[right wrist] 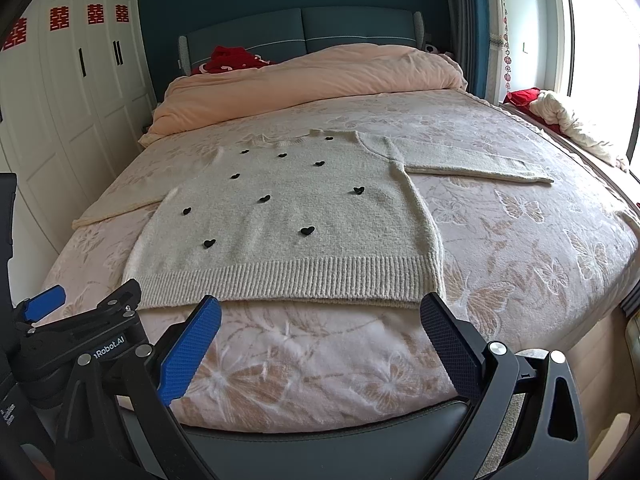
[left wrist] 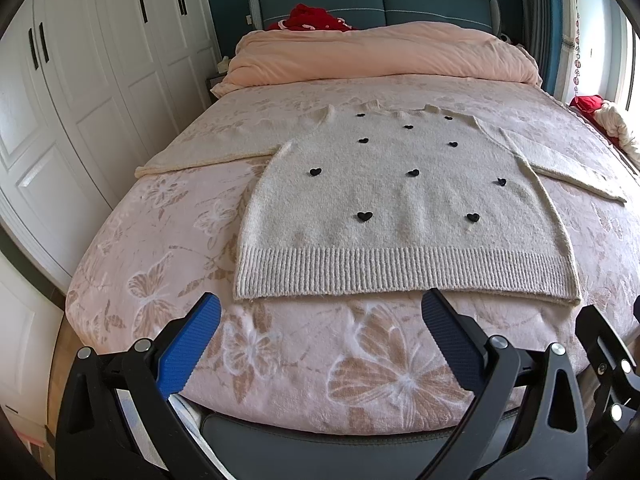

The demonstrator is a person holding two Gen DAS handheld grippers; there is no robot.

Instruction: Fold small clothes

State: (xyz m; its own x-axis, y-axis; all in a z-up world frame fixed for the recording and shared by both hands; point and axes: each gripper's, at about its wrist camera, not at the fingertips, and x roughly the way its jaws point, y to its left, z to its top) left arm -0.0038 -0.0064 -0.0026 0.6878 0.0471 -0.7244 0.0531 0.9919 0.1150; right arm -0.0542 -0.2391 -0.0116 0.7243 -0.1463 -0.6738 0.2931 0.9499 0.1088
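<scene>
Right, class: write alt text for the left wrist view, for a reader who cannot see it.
A cream knitted sweater with small black hearts lies flat, sleeves spread, on a pink butterfly-patterned bedspread. The open blue-padded left tongs hover just short of its ribbed hem, holding nothing. A rolled peach duvet lies beyond it.

Teal wall, white wardrobe [left wrist: 80, 92] left, bed w/ teal headboard [left wrist: 376, 0], bright window [right wrist: 592, 20] right.

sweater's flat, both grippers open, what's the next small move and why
Probably move the left gripper toward the left sleeve to fold it inward: the sweater lies flat on the bed, sleeves spread, nothing gripped yet.
</scene>
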